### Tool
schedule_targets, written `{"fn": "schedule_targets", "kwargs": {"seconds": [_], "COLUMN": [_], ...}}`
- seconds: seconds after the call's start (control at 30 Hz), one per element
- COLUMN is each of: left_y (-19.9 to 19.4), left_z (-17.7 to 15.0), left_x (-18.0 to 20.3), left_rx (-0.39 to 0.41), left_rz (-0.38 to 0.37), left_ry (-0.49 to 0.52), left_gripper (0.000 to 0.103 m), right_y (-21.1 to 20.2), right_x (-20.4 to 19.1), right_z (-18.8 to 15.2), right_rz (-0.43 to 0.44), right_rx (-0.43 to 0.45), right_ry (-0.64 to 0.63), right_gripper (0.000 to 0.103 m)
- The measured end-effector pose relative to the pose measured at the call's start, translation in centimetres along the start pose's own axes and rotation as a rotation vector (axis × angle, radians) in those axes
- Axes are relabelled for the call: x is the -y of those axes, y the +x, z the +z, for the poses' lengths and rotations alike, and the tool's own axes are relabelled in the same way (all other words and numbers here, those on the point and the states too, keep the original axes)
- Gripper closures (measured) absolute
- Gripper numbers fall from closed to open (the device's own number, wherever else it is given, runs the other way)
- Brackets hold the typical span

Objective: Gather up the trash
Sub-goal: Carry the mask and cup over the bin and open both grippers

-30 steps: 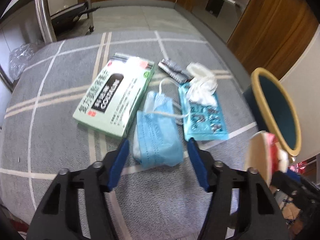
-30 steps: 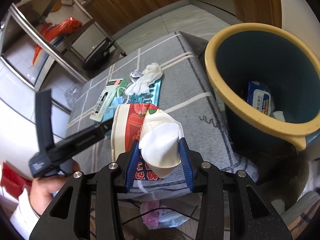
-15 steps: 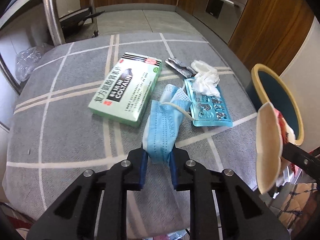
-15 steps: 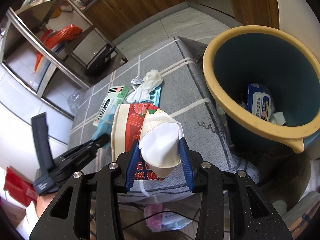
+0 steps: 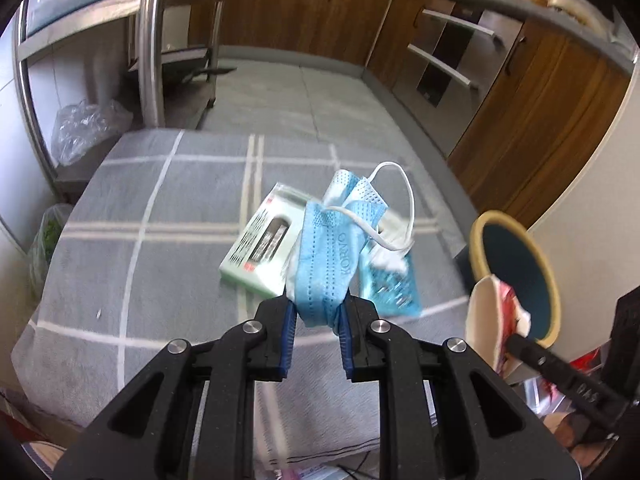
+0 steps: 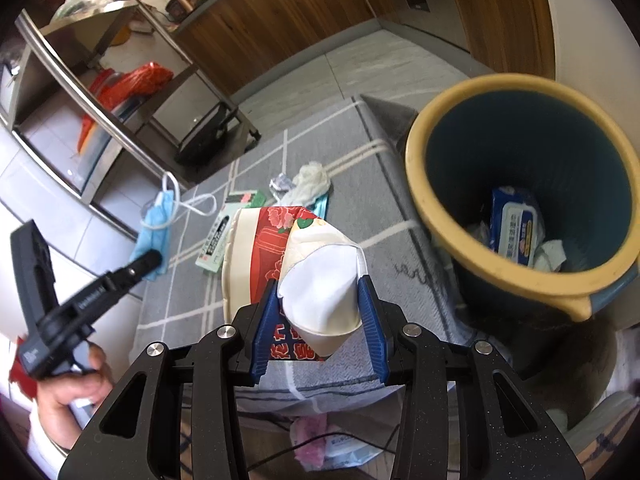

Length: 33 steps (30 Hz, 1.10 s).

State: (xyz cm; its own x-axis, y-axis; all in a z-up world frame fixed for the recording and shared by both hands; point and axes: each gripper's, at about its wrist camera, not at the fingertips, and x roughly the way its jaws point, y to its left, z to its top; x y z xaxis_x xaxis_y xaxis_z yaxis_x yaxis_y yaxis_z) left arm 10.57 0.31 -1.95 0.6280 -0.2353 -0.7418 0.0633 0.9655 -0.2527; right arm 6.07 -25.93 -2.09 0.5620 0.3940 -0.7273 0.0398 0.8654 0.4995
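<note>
My left gripper (image 5: 316,314) is shut on a crumpled blue face mask (image 5: 332,248), held up off the grey checked cloth (image 5: 160,216) with its white ear loop dangling. From the right wrist view the same mask (image 6: 154,228) hangs at the left gripper's tip. My right gripper (image 6: 318,312) is shut on a red and white paper noodle bowl (image 6: 264,248) with its peeled lid, left of the yellow-rimmed blue bin (image 6: 436,216). On the cloth lie a green medicine box (image 5: 260,248), a blue blister pack (image 5: 394,290) and a white tissue (image 6: 310,178).
The bin (image 5: 516,256) stands off the cloth's right edge and holds a wipes packet (image 6: 516,226) and tissue. A steel rack (image 6: 100,92) and wooden cabinets (image 5: 312,4) line the far side. A person's hand (image 6: 68,388) holds the left gripper. Bags lie on the floor below.
The left gripper closed on the blue mask and lifted it off the cloth, pulling back from the table. The right gripper kept still with the bowl in it.
</note>
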Motion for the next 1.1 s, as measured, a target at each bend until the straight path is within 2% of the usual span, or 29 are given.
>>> {"fn": "schedule_targets", "kwargs": {"seconds": [0.23, 0.5, 0.83, 1.1], "left_y": [-1.0, -0.1, 3.9, 7.7], "left_z": [1.8, 2.7, 2.6, 1.7], "left_x": [3.3, 8.1, 15.6, 21.1], "left_rx": [0.041, 0.032, -0.049, -0.123], "left_rz": [-0.072, -0.176, -0.336, -0.388], "left_ry": [0.013, 0.050, 0.096, 0.148], "left_gripper": [0.086, 0.086, 0.086, 0.086], "right_y": [-2.7, -5.6, -8.0, -8.5], "right_x": [1.3, 4.5, 9.7, 11.9], "right_z": [1.7, 3.2, 4.0, 4.0], "right_rz": [-0.032, -0.079, -0.162, -0.249], "right_rx": [0.083, 0.170, 0.238, 0.264], "right_ry": [0.008, 0.067, 0.180, 0.217], "right_gripper": [0.062, 0.062, 0.062, 0.061]}}
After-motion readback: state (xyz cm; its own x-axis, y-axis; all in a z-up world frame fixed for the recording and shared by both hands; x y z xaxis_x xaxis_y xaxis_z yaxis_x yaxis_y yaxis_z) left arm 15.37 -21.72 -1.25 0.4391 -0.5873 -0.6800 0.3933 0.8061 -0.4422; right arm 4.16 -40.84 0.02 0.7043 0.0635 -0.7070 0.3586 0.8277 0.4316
